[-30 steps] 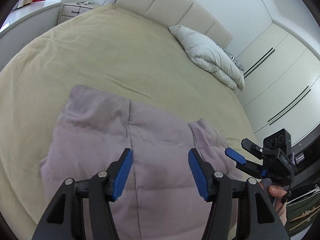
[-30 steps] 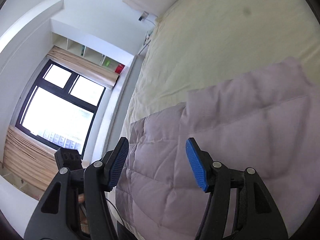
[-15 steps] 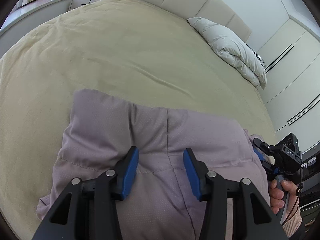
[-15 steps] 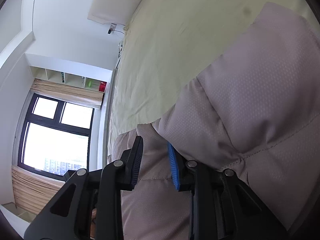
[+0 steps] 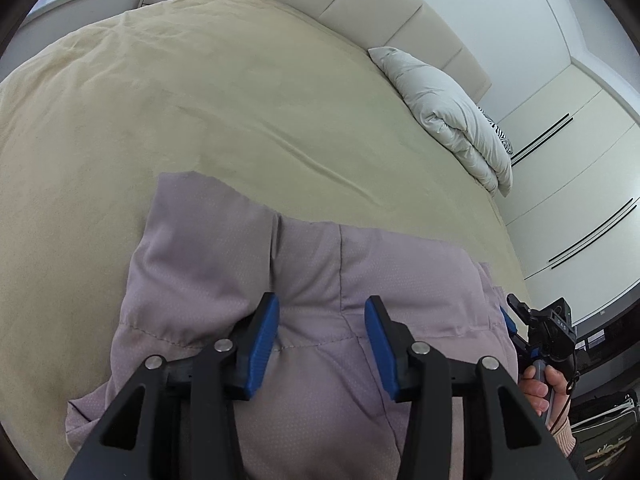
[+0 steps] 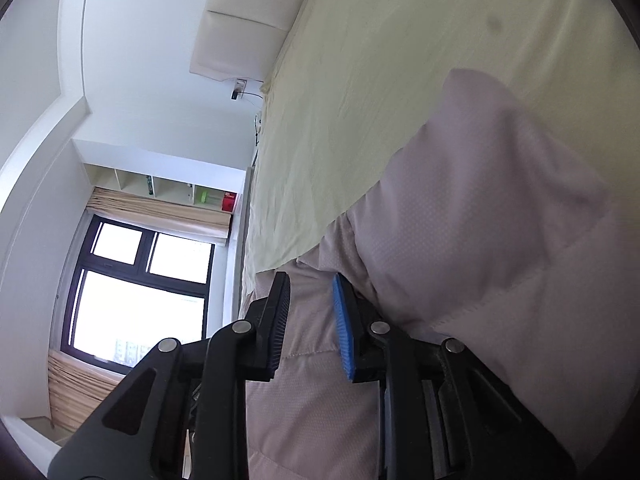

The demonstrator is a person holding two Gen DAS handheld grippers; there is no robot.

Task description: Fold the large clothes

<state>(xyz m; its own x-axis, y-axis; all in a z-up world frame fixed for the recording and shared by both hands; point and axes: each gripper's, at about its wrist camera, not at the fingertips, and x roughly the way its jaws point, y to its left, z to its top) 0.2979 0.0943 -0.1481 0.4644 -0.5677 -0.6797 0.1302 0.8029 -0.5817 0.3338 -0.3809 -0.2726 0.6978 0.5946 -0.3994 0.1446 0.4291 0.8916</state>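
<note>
**Two pinches on a puffy jacket, neither one deep**

Both grippers have come down onto the lilac quilted jacket (image 5: 360, 280) since the earlier frames, and the bed has swung up to fill more of each view. My left gripper (image 5: 322, 332) has been closing its jaws: they now straddle a raised ridge of the quilted fabric, and the blue pads look pressed into it on either side, so I read this as a grip on the jacket. My right gripper (image 6: 310, 312) has also been closing, then settled; its jaws stand narrow with a fold of the same fabric between them at the jacket's edge, gripping it.

The jacket lies on the beige bedcover (image 5: 200, 100), near the bed's foot, already doubled over itself, with a thick padded layer bulging beside the right jaws.

My worries from here:
- The padding is springy and the shell looks slick, so a shallow pinch may slide out as soon as I lift.
- Each grip may hold only the top layer; then the lower layer stays behind and the fold opens.
- If my hands rise unevenly, the fold line skews.
- The right side sits close to the mattress edge, so slack fabric could slip off the bed.

The folded white duvet (image 5: 452, 112) by the headboard is well apart and no obstacle.
</note>
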